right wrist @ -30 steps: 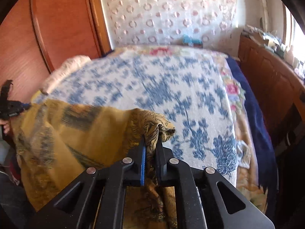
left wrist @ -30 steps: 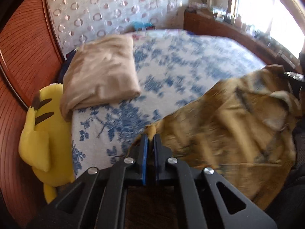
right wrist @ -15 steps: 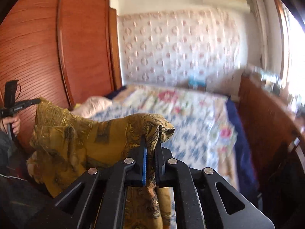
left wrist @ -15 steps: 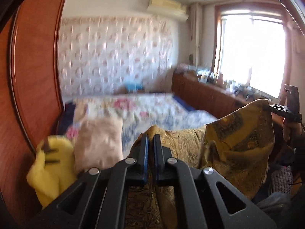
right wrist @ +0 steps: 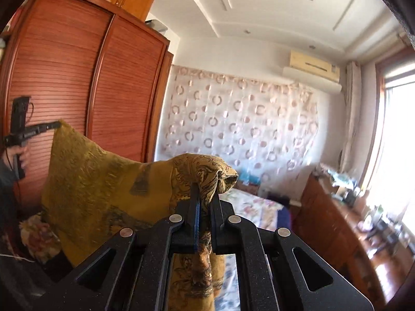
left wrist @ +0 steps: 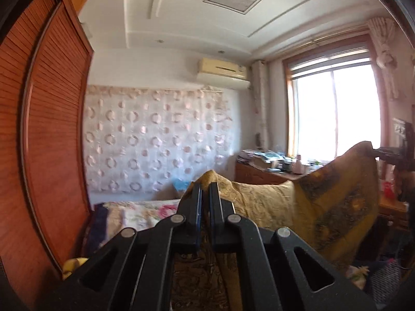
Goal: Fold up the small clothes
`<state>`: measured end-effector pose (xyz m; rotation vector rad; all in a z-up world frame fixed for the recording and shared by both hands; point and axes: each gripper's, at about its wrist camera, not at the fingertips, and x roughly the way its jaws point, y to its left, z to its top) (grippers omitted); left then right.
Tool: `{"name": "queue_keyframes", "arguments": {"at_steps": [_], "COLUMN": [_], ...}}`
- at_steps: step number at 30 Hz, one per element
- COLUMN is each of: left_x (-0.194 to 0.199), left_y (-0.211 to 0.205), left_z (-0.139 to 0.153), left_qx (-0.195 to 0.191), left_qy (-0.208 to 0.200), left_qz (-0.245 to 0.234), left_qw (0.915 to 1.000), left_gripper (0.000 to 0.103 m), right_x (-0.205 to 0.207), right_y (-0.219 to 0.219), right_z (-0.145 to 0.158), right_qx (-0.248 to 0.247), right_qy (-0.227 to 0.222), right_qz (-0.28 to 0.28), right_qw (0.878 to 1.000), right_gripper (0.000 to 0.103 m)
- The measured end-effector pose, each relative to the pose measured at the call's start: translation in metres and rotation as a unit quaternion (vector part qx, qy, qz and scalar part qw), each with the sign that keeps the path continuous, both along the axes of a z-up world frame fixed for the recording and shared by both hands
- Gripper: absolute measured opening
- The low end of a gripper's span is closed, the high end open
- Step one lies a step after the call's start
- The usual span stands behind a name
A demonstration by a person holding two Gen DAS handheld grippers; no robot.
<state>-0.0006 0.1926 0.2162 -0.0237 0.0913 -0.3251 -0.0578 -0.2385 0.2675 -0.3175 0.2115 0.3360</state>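
A mustard-yellow patterned garment (left wrist: 306,207) hangs stretched in the air between both grippers, high above the bed. My left gripper (left wrist: 205,189) is shut on one top corner of it. My right gripper (right wrist: 205,189) is shut on the other top corner, where the cloth (right wrist: 103,181) bunches over the fingertips. In the left wrist view the right gripper (left wrist: 373,153) shows at the far right, pinching its corner. In the right wrist view the left gripper (right wrist: 55,124) shows at the left, held by a hand (right wrist: 18,153). The garment's lower part hangs out of sight below.
A bed (left wrist: 145,212) with a floral cover lies below and ahead. A red-brown wardrobe (right wrist: 77,90) stands on the left. A wooden sideboard (right wrist: 337,220) with clutter runs under the window (left wrist: 334,108) on the right. A yellow plush toy (left wrist: 74,264) peeks out low left.
Both grippers rose well above the bed with the garment, and the views tilted up from the bedspread to the wall and ceiling. The cloth now hangs spread between them.
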Motion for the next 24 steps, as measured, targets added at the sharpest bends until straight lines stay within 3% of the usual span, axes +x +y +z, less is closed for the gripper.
{"name": "queue_keyframes", "arguments": {"at_steps": [4, 7, 10, 14, 15, 19, 24], "left_x": [0.06, 0.123, 0.186, 0.25, 0.257, 0.256, 0.223], "left_y": [0.011, 0.014, 0.017, 0.013, 0.012, -0.001, -0.016], "left_z": [-0.003, -0.025, -0.064, -0.134, -0.149, -0.196, -0.234], "left_qx": [-0.005, 0.012, 0.024, 0.053, 0.06, 0.072, 0.073], "left_qy": [0.019, 0.056, 0.106, 0.203, 0.218, 0.265, 0.29], "left_qz": [0.033, 0.061, 0.067, 0.064, 0.066, 0.059, 0.038], "left_qw": [0.9993, 0.9965, 0.9918, 0.9755, 0.9719, 0.9598, 0.9534], "left_gripper": [0.002, 0.002, 0.003, 0.004, 0.004, 0.004, 0.004], "right_x": [0.064, 0.129, 0.21, 0.308, 0.32, 0.335, 0.307], "right_y": [0.006, 0.009, -0.005, -0.027, -0.034, -0.052, -0.053], "right_z": [0.0, -0.016, -0.058, -0.15, -0.167, -0.233, -0.278], "right_qx": [-0.02, -0.034, -0.016, -0.001, 0.007, 0.043, 0.045], "right_qy": [0.017, 0.047, 0.109, 0.192, 0.209, 0.262, 0.284], "right_qz": [-0.024, -0.047, -0.084, -0.173, -0.188, -0.19, -0.161], "right_qw": [0.999, 0.997, 0.99, 0.966, 0.96, 0.945, 0.944], "right_gripper": [0.003, 0.003, 0.004, 0.024, 0.028, 0.028, 0.029]}}
